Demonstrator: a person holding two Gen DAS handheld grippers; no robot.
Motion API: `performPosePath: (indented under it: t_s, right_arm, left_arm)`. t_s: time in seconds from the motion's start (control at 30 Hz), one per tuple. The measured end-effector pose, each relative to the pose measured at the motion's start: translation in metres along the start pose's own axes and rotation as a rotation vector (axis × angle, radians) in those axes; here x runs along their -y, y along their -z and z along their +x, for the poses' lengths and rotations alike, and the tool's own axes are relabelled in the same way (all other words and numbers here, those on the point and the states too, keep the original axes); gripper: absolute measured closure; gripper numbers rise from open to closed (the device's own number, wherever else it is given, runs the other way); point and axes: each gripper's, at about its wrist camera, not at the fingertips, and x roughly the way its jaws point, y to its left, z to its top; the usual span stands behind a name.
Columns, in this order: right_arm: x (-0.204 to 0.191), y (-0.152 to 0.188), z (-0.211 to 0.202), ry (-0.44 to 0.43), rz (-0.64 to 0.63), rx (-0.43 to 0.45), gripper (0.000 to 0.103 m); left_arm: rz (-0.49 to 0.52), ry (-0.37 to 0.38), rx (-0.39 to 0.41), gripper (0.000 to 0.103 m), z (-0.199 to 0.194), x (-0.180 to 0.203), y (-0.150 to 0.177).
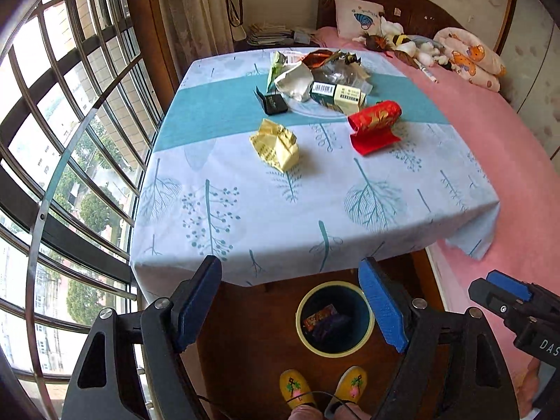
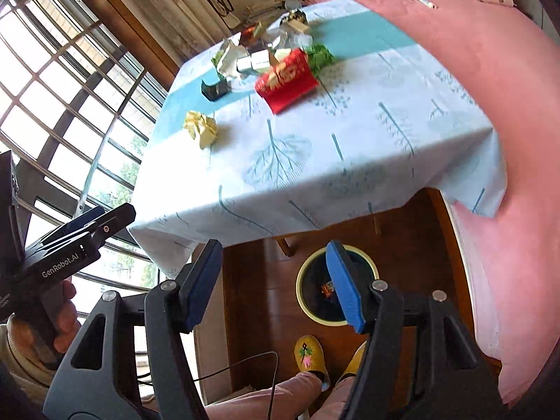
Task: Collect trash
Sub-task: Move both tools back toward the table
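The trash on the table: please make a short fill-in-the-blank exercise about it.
1. The crumpled paper ball nearest the table edge is ____.
2. The bin stands on the ____.
3. Both the left gripper and right gripper are ____.

Missing words: yellow; floor; open

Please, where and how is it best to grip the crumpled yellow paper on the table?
Probably pinch the yellow paper across its raised middle ridge, coming from above on the near side. It lies alone on the tablecloth, apart from the other trash, so open tongs fit both sides.
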Motion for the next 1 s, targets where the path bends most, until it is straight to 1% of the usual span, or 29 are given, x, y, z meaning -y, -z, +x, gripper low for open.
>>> performPosePath:
  t_s: [0.13,0.27,0.37,0.43,0.6,0.8,1.0]
  right_arm:
    - [-0.027,-0.024,-0.029,0.009,-0.02,0.066,0.043]
    - [-0.044,-0.047,-0.048,0.022,-0.027,0.095,0.043]
    - [-0.054,-0.058,-0.048,0.035,-0.025,0.106,0.043]
    - [-0.058,-0.063,-0.045,0.04,-0.025,0.113,0.043]
    - [-0.055,-0.085,-0.027,0.047,0.002,0.116,0.043]
    - [-0.04,-0.128,0.006,0.033,0.071,0.078,0.043]
    - [-0.019,-0.181,0.062,0.005,0.143,0.013,0.043]
  left_arm:
    - [-0.021,0.017,0.053,0.021,-0.025,-0.016,-0.027]
    - [-0.061,0.054,0.071,0.021,-0.038,-0.035,-0.049]
    - [-0.076,0.083,0.081,0.021,-0.042,-0.046,-0.06]
    - [-0.07,0.094,0.079,0.021,-0.04,-0.05,-0.065]
    - [-0.085,0.119,0.054,0.021,-0.026,-0.057,-0.072]
    - [-0.107,0.089,0.027,0.021,0.003,-0.054,-0.085]
    - [-0.136,0.033,-0.025,0.021,0.047,-0.044,-0.104]
